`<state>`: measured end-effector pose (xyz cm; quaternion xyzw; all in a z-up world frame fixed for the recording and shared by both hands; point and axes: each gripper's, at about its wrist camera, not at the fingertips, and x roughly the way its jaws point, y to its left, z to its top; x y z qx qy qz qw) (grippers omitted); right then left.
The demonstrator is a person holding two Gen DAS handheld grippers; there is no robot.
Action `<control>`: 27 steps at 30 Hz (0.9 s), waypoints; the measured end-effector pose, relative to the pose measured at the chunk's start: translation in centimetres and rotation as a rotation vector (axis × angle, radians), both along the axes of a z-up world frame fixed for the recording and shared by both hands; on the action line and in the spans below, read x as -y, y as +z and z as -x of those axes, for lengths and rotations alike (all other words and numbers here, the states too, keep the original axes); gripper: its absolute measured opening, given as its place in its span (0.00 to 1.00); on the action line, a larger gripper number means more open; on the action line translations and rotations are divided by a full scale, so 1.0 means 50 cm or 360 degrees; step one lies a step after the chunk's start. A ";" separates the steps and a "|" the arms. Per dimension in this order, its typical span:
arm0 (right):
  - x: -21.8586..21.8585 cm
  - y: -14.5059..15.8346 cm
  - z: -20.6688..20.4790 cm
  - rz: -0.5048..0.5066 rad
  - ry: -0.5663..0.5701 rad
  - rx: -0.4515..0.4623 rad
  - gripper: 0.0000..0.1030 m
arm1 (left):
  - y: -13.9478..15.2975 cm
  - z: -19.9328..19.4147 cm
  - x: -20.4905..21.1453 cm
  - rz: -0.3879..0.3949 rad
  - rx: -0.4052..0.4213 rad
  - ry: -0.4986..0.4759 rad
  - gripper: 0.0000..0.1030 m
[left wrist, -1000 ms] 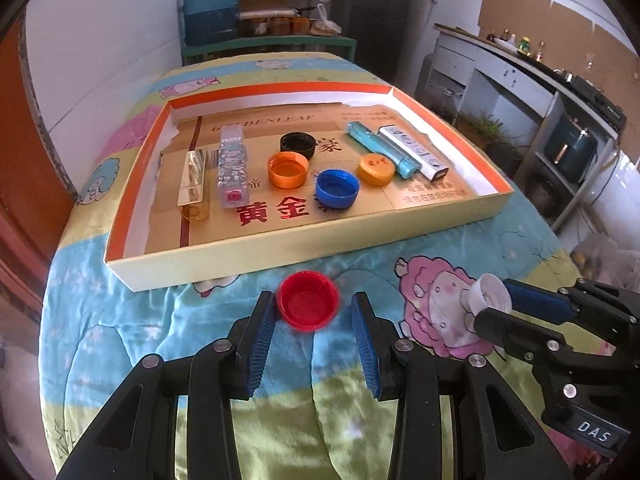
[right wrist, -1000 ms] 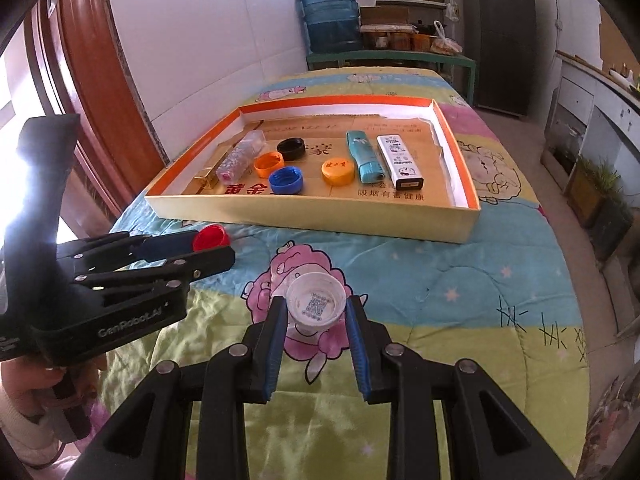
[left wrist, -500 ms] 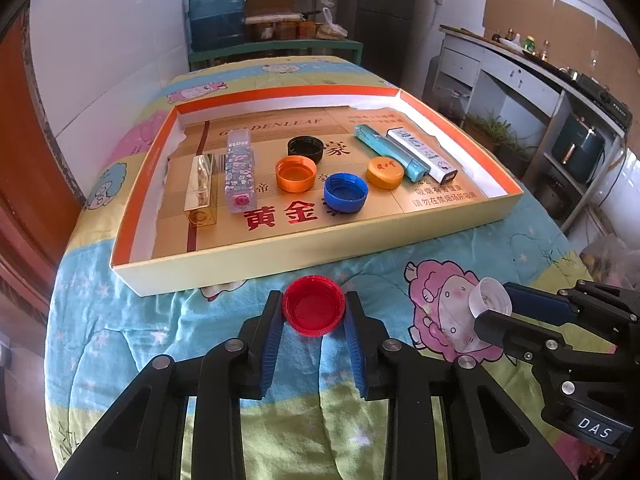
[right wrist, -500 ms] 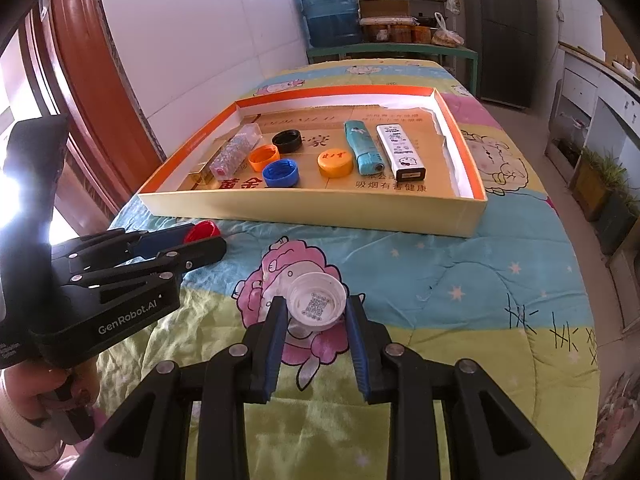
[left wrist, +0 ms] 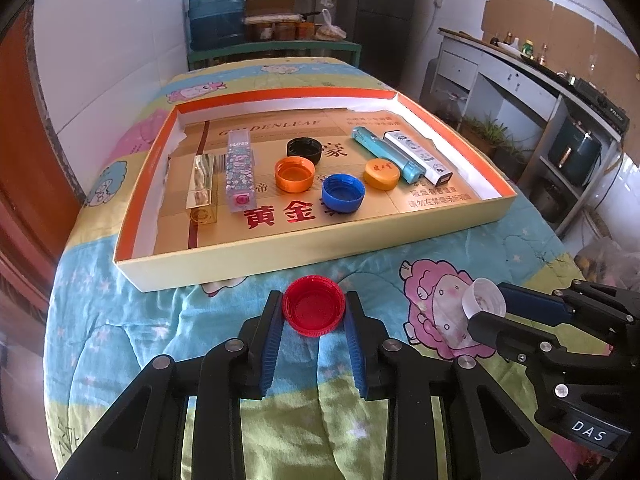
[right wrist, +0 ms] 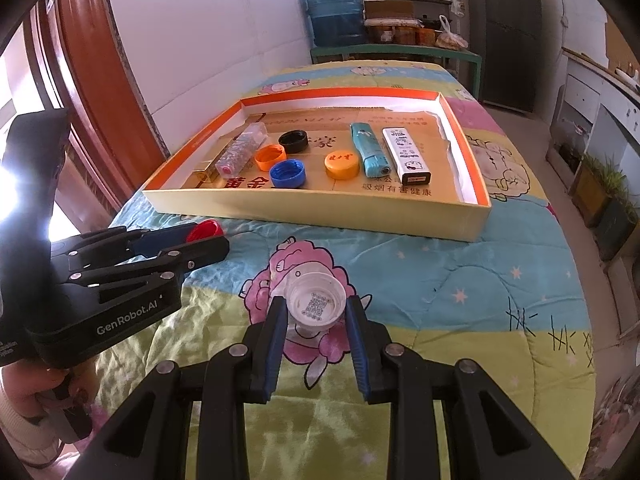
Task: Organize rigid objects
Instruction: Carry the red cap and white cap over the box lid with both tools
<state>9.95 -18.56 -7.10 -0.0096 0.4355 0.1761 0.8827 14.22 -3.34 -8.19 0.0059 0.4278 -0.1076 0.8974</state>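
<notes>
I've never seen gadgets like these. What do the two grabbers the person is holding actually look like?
Both are black plastic tongs with silver rivets and ribbed blue pads lining the fingers. The left gripper carries white "GenRobot.AI" lettering on its body; the right gripper has a small "DAS" label. A light sleeve cuff shows behind the left one.

1. Red cap point(left wrist: 314, 311) sits between blue ribbed pads point(left wrist: 271, 338) on black fingers.
2. White cap point(right wrist: 317, 305) shows a black code print inside.
3. The tray point(left wrist: 320, 250) is pale yellow outside, orange on the rim, gold floor with red characters.
4. In it: a blue cap point(left wrist: 343, 193), two orange caps point(left wrist: 294, 175), one black cap point(left wrist: 304, 150).
5. Far right, a teal tube point(left wrist: 386, 155) and a white box with cartoons point(left wrist: 418, 157).
6. Left, a gold box point(left wrist: 203, 188) and a floral-print box point(left wrist: 239, 175).
7. The quilt point(left wrist: 140, 320) is blue, yellow-green, with pink cartoon sheep.
</notes>
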 end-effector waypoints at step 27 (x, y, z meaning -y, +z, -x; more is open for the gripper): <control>-0.028 0.068 -0.017 0.0054 0.0059 0.0140 0.29 | 0.074 0.022 -0.044 0.0106 0.0099 0.0062 0.30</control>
